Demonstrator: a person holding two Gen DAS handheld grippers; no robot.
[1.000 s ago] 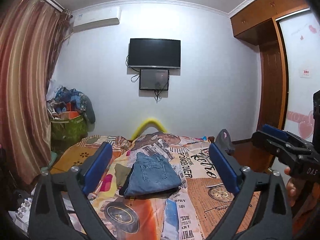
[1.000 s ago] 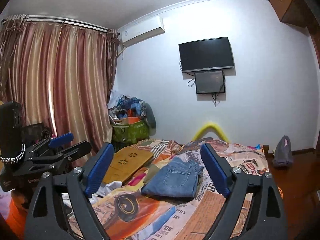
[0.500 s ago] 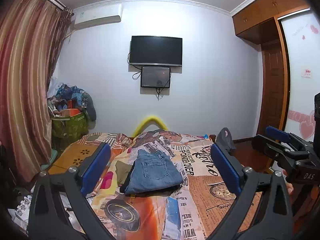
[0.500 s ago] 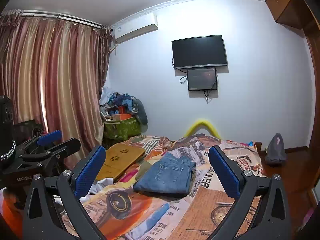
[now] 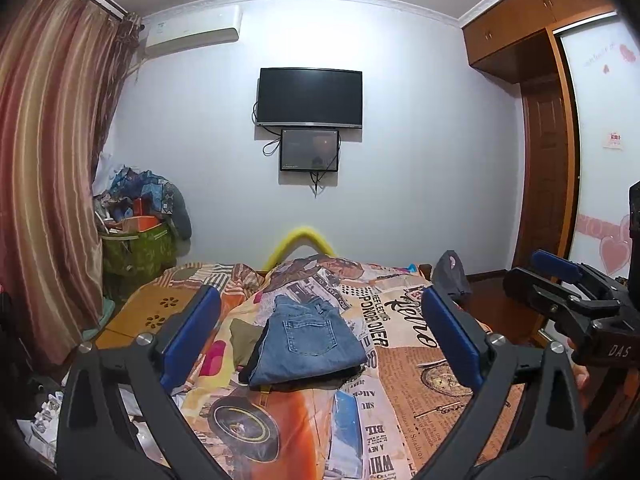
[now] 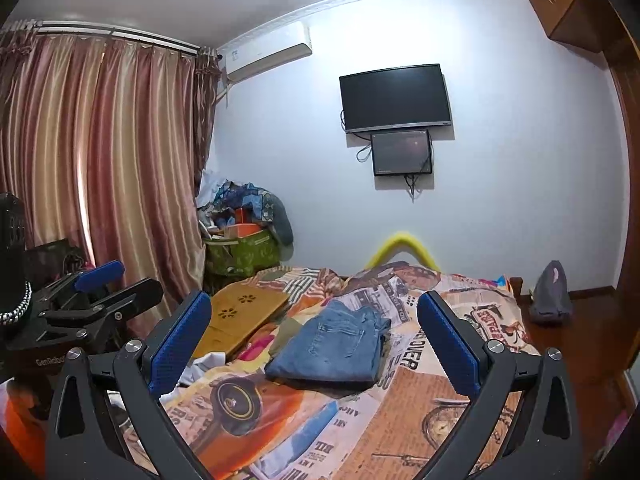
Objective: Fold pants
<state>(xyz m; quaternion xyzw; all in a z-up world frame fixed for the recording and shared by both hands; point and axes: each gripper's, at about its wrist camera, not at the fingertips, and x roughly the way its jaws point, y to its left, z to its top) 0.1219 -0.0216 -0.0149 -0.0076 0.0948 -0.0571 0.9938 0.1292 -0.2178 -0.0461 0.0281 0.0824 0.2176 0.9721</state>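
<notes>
Blue jeans [image 5: 306,342] [image 6: 336,346] lie folded into a flat stack on the patterned bedspread [image 5: 400,392] [image 6: 400,412], with dark and olive cloth showing under their left edge. My left gripper [image 5: 320,344] is open, held back from the bed, its blue pads wide on either side of the jeans in the picture and touching nothing. My right gripper [image 6: 314,340] is open just as wide, also short of the jeans and empty. Each gripper shows at the other view's edge: the right gripper [image 5: 560,292] and the left gripper [image 6: 96,296].
A yellow wooden lap tray [image 6: 240,318] rests on the bed's left side. A full green bag [image 5: 136,252] stands by the curtain [image 5: 44,184]. A grey bag [image 6: 550,294] sits on the wooden floor at right. A TV [image 5: 310,96] hangs on the far wall.
The right gripper's pads have spread wider. Both views have shifted slightly. The jeans have not moved.
</notes>
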